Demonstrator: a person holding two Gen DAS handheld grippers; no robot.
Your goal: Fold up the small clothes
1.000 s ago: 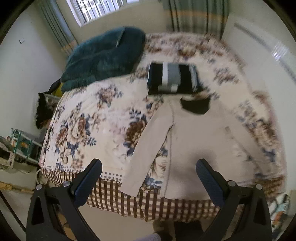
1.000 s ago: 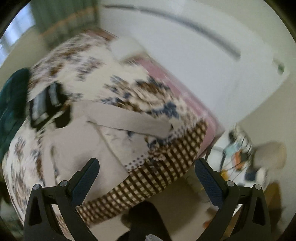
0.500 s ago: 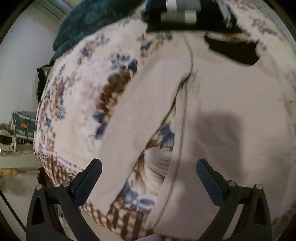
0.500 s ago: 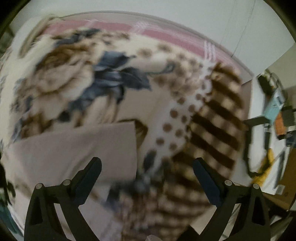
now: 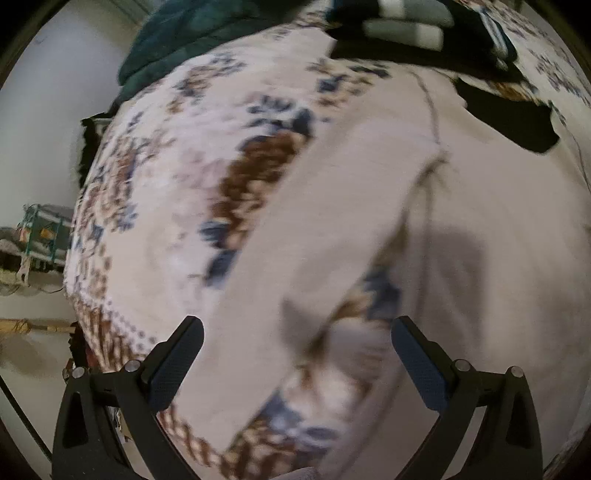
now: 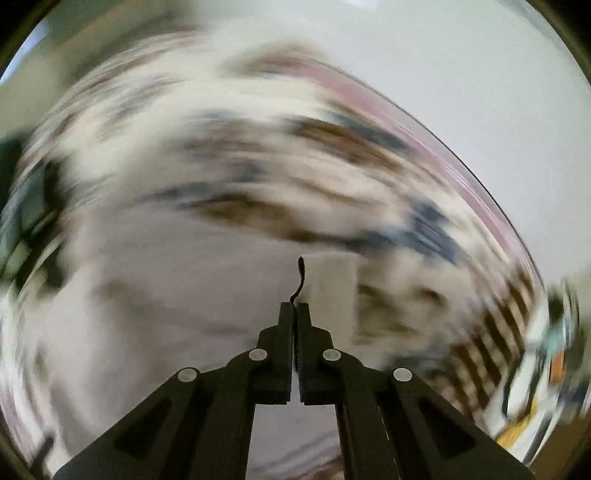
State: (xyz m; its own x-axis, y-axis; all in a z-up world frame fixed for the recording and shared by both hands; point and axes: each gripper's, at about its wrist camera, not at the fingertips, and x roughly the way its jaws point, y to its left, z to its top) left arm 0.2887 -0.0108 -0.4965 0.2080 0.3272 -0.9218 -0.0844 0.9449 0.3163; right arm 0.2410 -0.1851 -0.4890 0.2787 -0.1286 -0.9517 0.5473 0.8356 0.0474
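A beige long-sleeved top [image 5: 461,229] with a black neckline lies flat on the floral bedspread [image 5: 166,206]. Its left sleeve [image 5: 295,280] runs down between the fingers of my left gripper [image 5: 295,365], which is open and close above it. In the right wrist view my right gripper [image 6: 294,306] is shut on the cuff of the right sleeve [image 6: 328,280], which stands up lifted off the bed. The body of the top [image 6: 166,295] spreads to the left, heavily blurred.
A folded black and grey striped garment [image 5: 417,22] lies beyond the top's neckline. A dark teal blanket [image 5: 192,40] is bunched at the far left of the bed. The checked bed edge [image 6: 491,347] and floor clutter lie to the right.
My right gripper has closed on the right sleeve's cuff and lifted it. My left gripper has come lower and closer over the left sleeve, still open.
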